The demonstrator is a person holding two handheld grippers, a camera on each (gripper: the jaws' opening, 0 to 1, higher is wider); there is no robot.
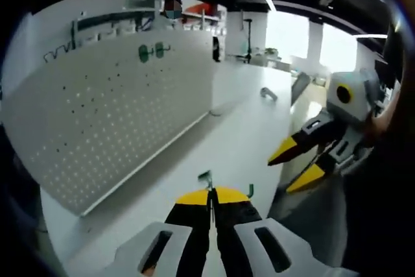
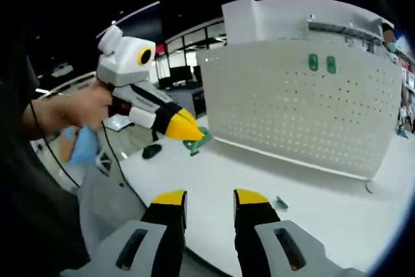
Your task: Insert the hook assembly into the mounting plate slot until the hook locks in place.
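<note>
A green hook is clamped in the left claw, lifted for insertion into the pegboard; the right claw is held released.

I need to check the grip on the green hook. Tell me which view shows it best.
The right gripper view: the left gripper shows side-on with the green hook at its yellow tips, against the white table. In the left gripper view, the hook pokes out above the shut jaws, mostly hidden.
</note>
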